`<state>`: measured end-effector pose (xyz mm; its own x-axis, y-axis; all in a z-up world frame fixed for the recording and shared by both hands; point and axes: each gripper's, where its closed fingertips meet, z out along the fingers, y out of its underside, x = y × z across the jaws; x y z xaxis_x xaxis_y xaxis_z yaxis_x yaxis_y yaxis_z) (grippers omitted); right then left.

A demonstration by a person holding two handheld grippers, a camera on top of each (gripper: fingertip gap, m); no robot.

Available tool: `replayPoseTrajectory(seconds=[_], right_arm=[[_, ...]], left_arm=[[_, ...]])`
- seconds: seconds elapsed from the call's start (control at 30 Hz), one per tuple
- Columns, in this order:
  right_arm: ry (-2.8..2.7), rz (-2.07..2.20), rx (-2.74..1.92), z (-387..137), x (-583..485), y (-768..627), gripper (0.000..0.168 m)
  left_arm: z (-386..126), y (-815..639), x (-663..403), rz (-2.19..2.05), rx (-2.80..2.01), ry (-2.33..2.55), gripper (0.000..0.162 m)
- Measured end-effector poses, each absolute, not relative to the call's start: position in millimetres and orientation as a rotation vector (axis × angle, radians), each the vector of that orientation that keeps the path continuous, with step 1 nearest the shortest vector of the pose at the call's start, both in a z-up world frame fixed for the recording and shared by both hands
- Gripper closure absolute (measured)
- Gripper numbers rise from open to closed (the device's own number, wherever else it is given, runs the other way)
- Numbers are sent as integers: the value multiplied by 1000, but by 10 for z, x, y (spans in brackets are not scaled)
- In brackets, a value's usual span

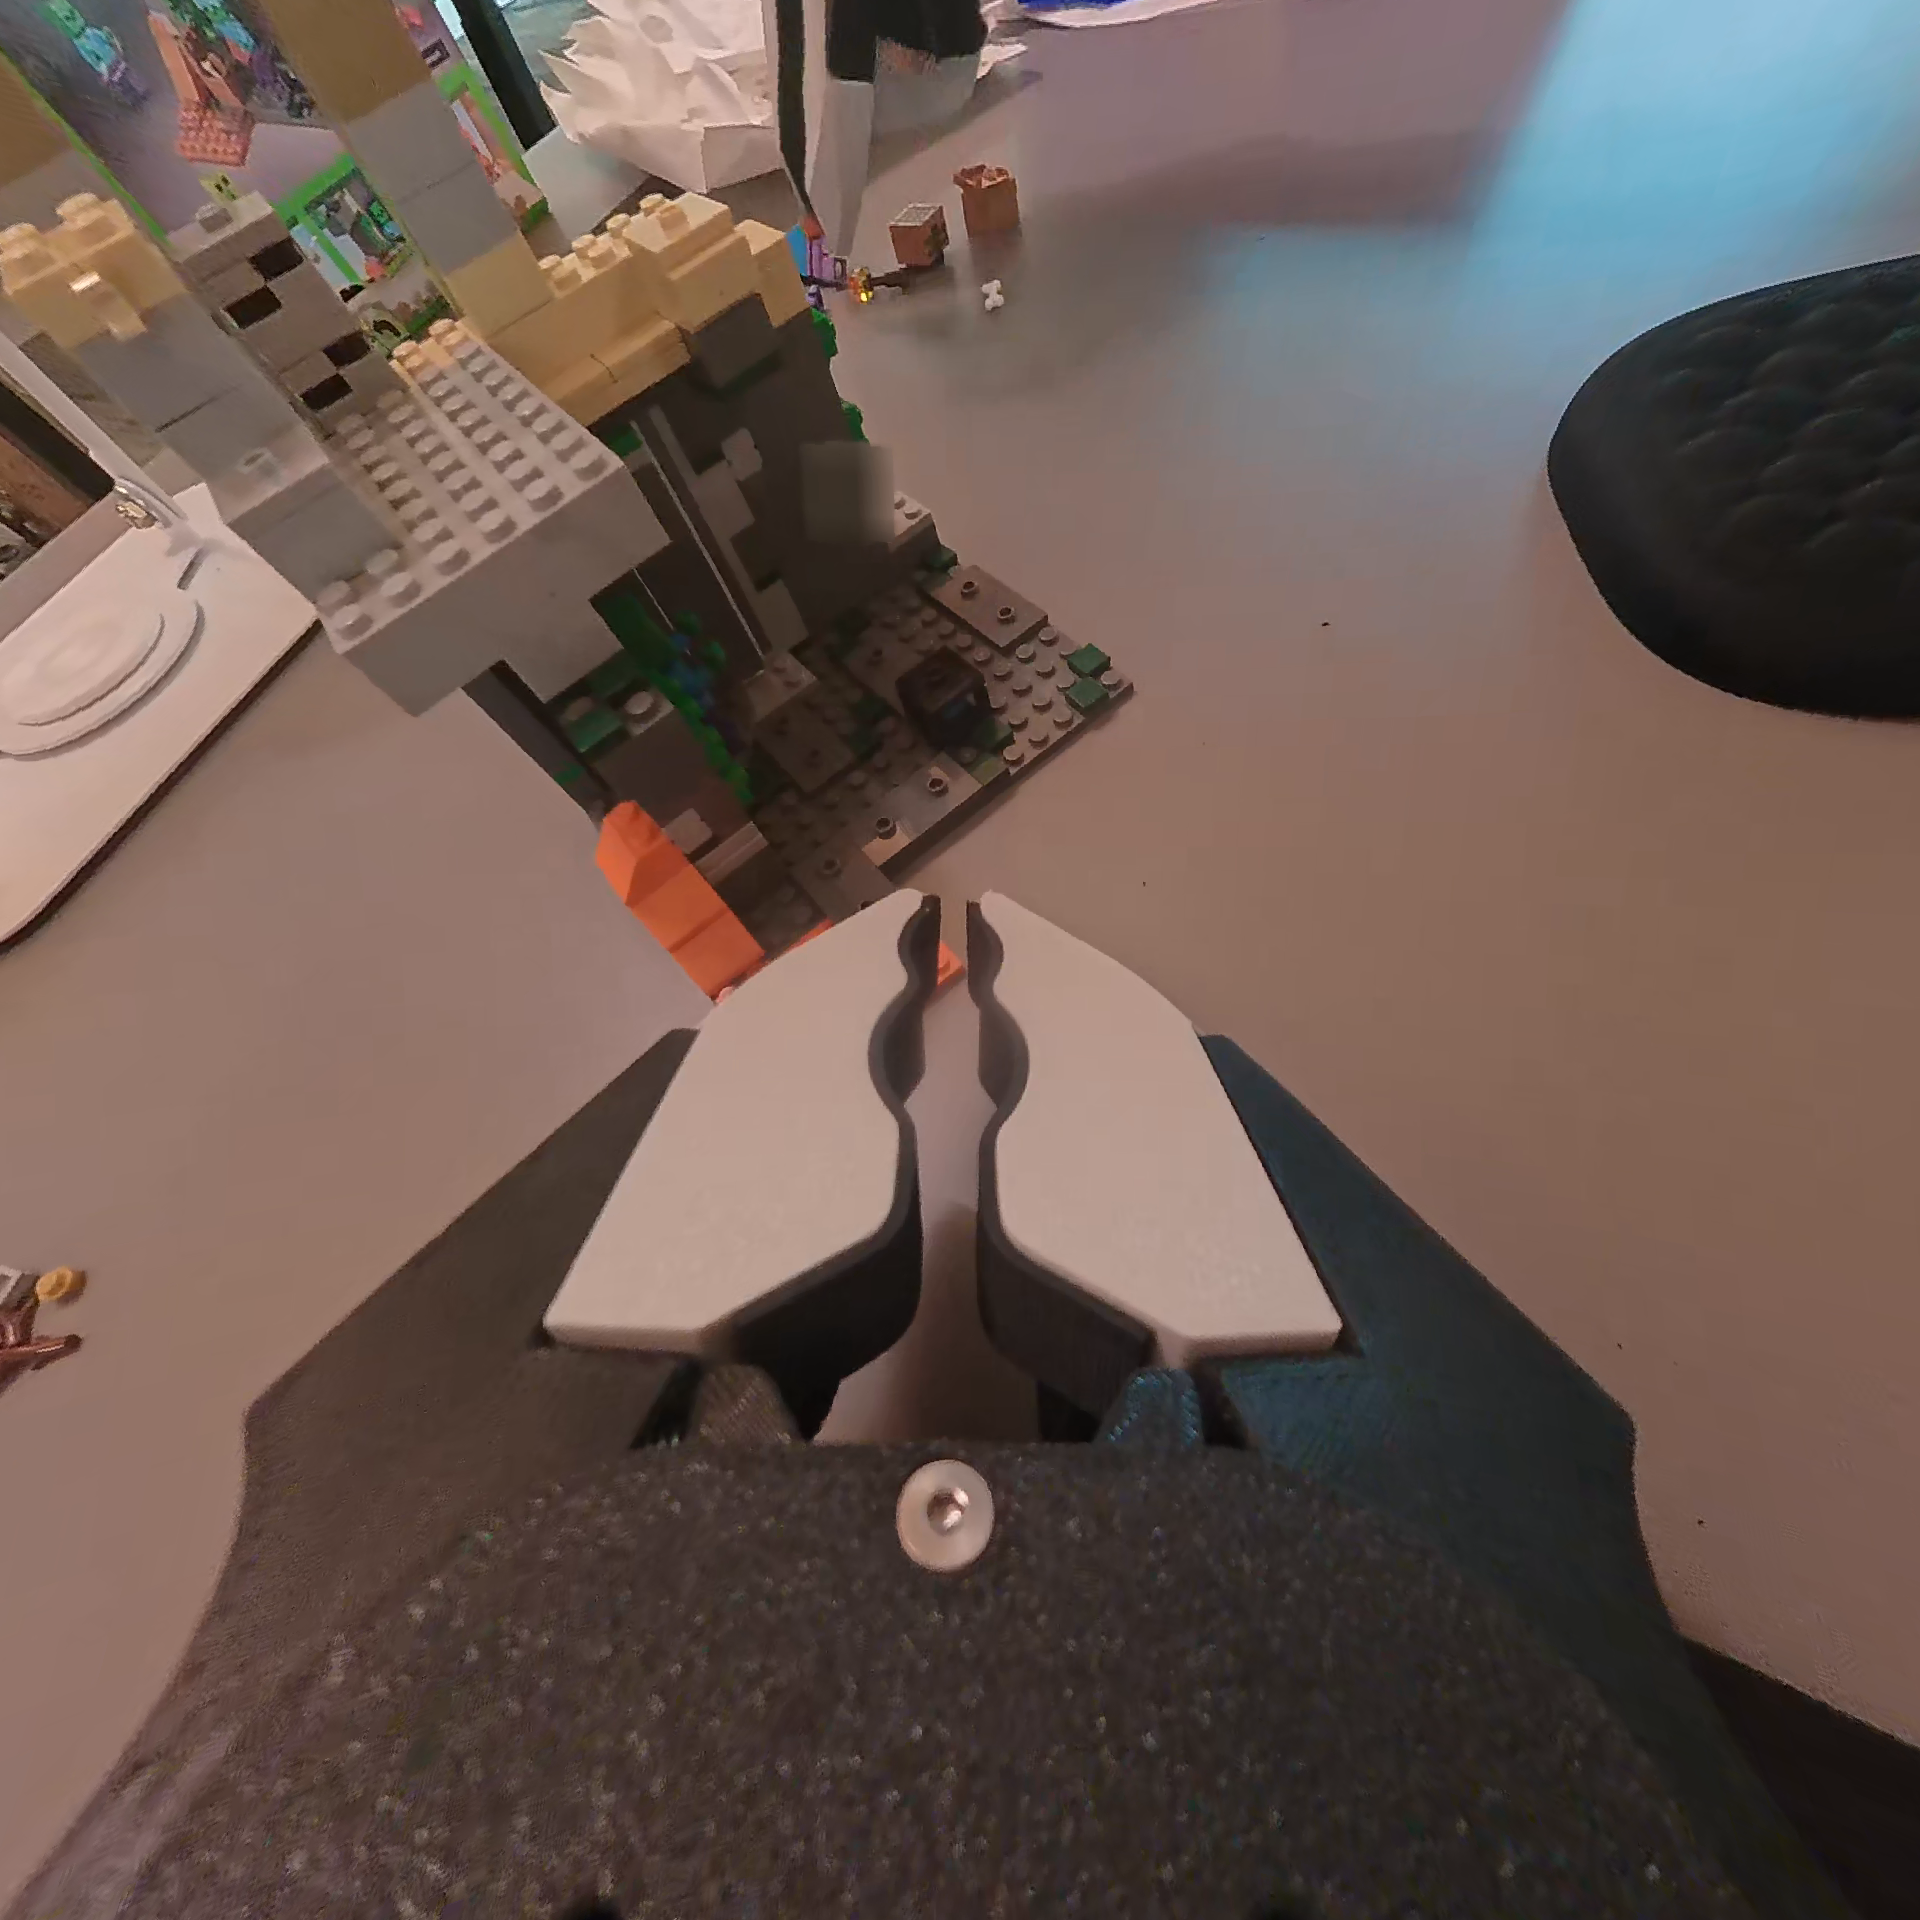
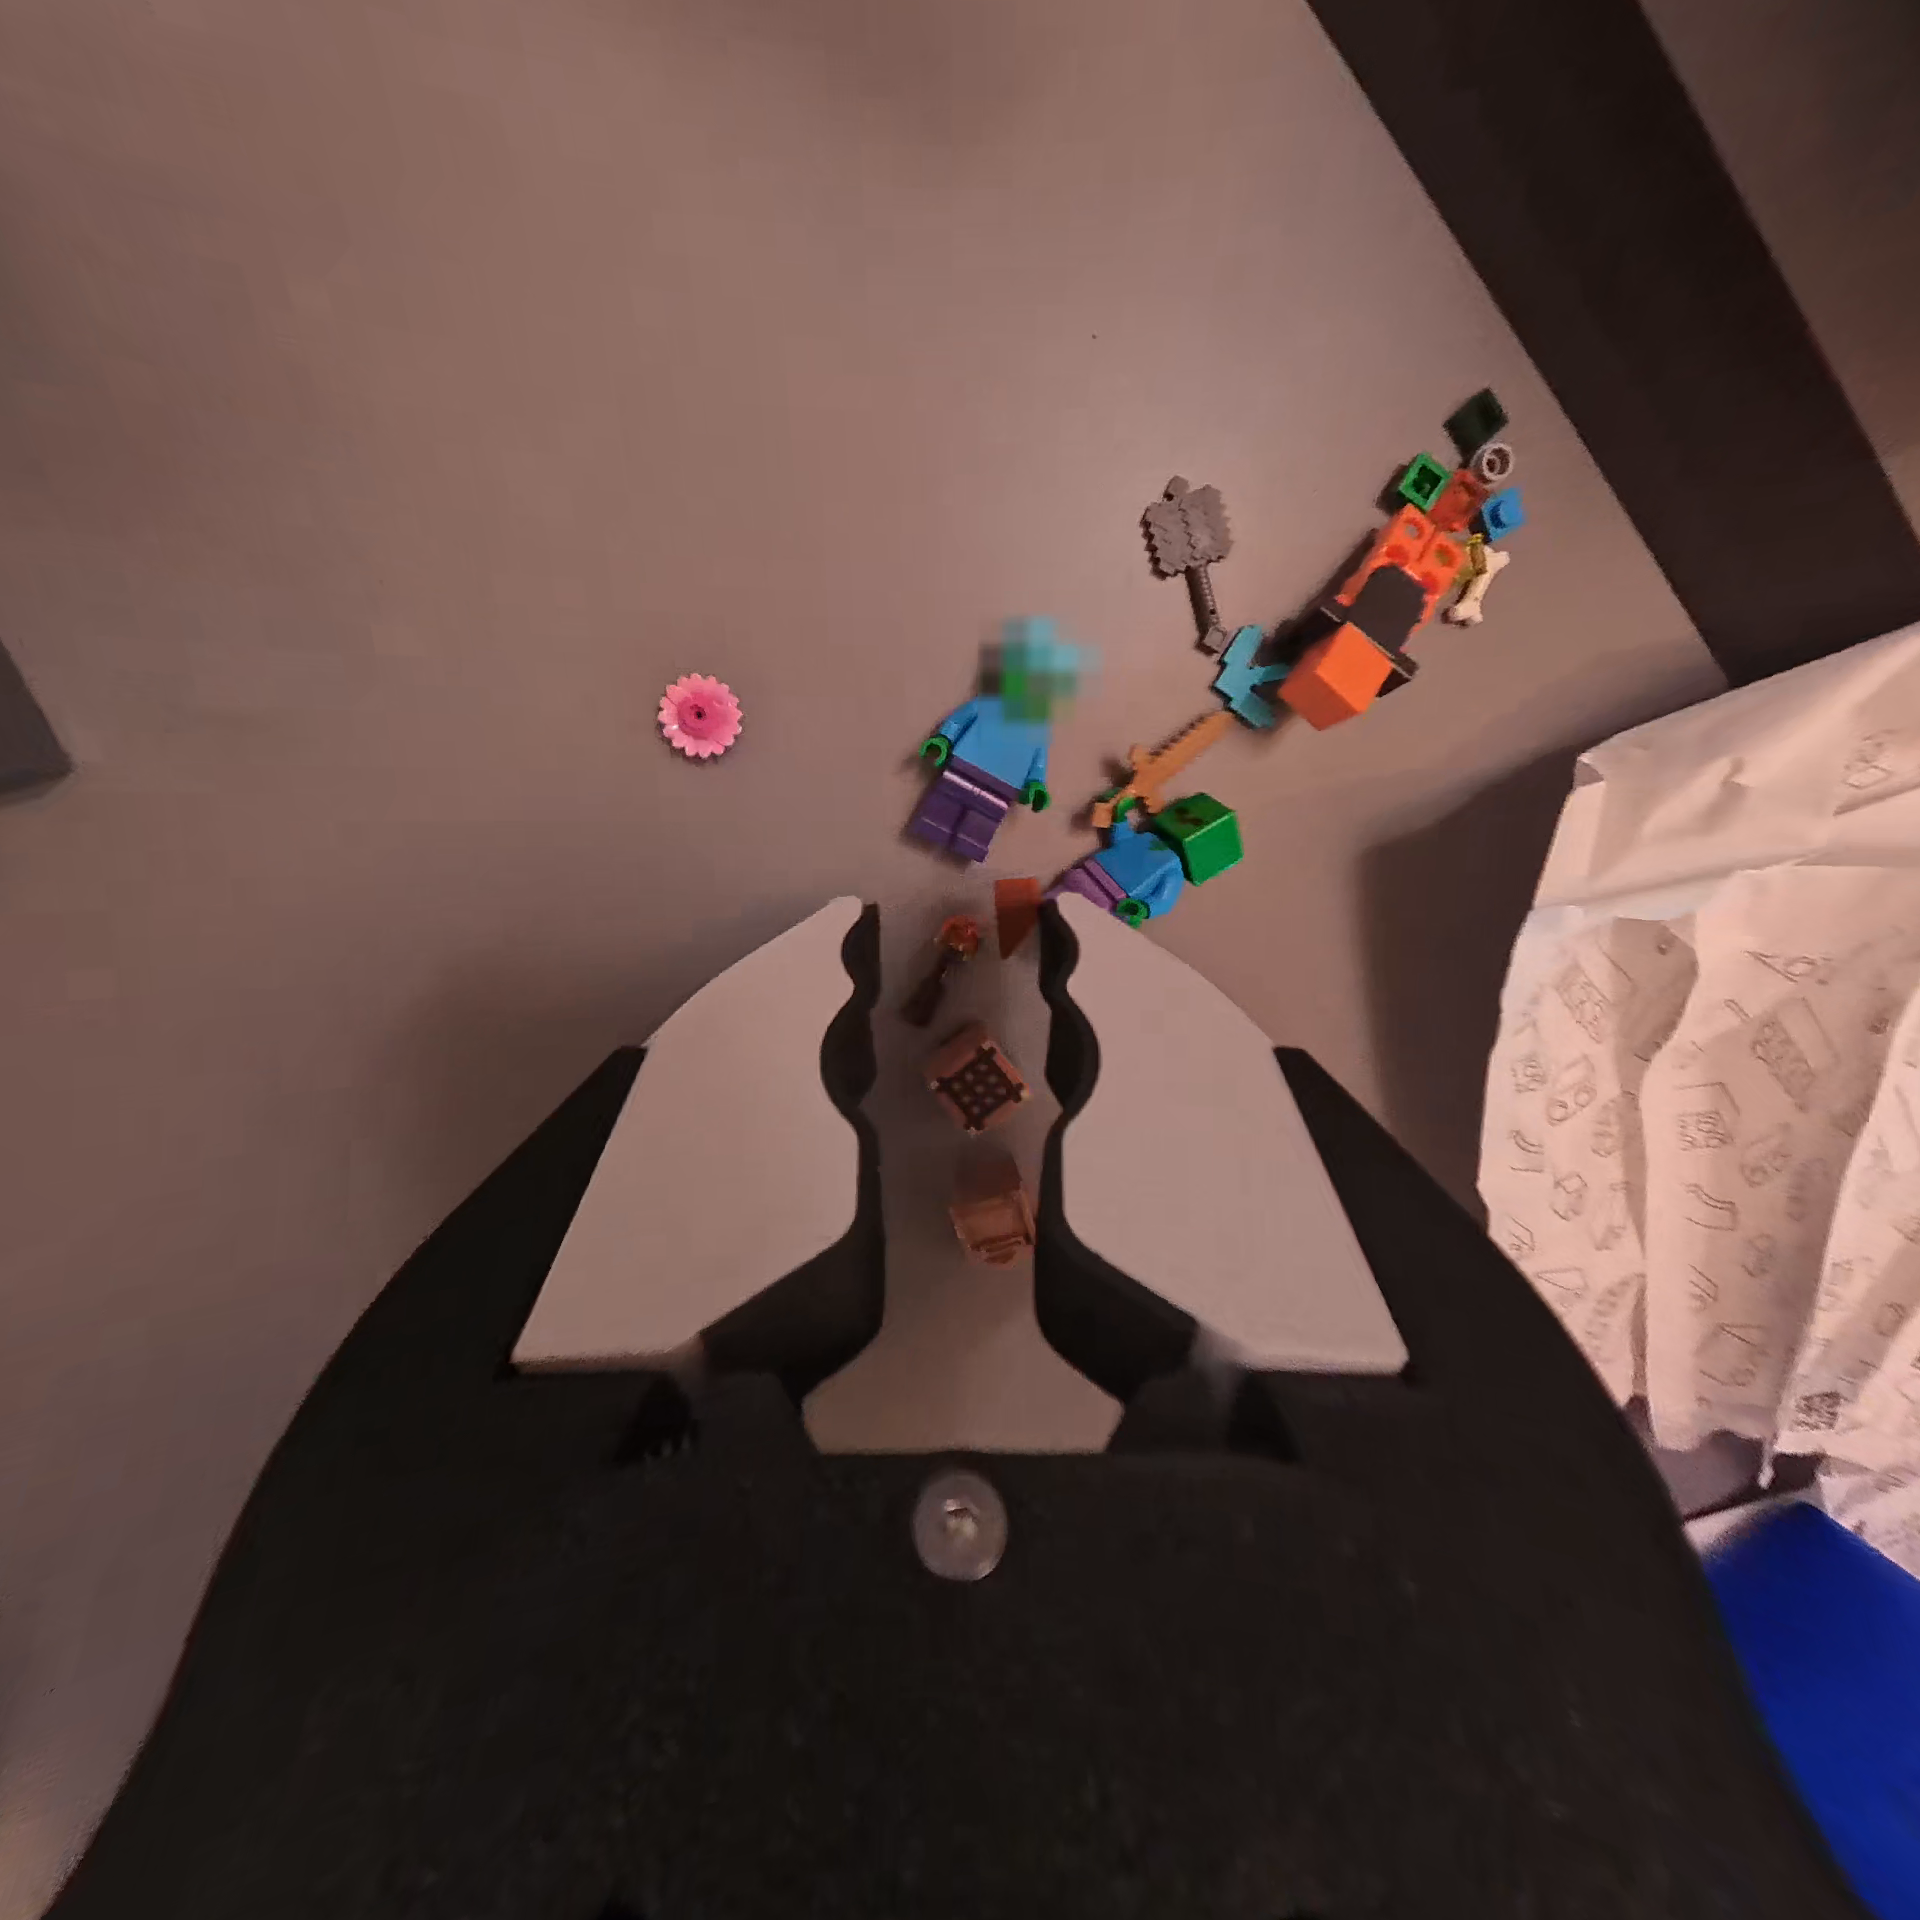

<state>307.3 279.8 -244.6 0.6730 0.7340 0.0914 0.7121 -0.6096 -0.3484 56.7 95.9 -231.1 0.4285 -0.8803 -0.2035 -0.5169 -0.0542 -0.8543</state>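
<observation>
The left gripper [image 1: 953, 914], with pale grey fingers on a black textured body, had its tips drawn almost together with only a thin slit between them, gripping nothing, and it hung just above the grey tabletop [image 1: 1351, 935] at the near corner of a toy-brick castle model [image 1: 644, 540] of grey, tan and dark green bricks on a studded dark grey baseplate. An orange brick block [image 1: 675, 904] at that corner lay just beside the left fingertip. A black quilted round cushion [image 1: 1766, 499] sat well apart to the right. The right gripper [image 2: 956, 914] stood with its fingers apart over the tabletop, holding nothing; seen between them were a small brown grid-topped cube [image 2: 977, 1088], a brown blocky piece [image 2: 992, 1216] and a tiny brown torch-like piece [image 2: 940, 966] (all slightly blurred). Beyond the tips lay two blue-and-purple toy figures [image 2: 977, 779], one with a green cube head [image 2: 1205, 836], a pink flower stud [image 2: 699, 713], a grey pixelled axe [image 2: 1190, 540] and an orange-and-black brick cluster [image 2: 1351, 665]. A white printed paper bag [image 2: 1714, 1039] lay to the right.
</observation>
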Motion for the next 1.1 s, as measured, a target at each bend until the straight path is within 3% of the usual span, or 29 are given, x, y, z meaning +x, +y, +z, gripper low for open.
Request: replayPoseTrajectory(seconds=[0.27,0.8,1.1], right_arm=[[-1503,142,-2477,-2487,3101,2295,131],[-1800,139,-2378,-2637,3092,2162,156],[-1820,81,-2338,-2655,3091,2174,159]], left_arm=[[-2347,935,585,-451,-1712,1257,158],[-2342,953,570,-469,-1726,1237,158],[-2350,947,575,-466,-1725,1246,158]])
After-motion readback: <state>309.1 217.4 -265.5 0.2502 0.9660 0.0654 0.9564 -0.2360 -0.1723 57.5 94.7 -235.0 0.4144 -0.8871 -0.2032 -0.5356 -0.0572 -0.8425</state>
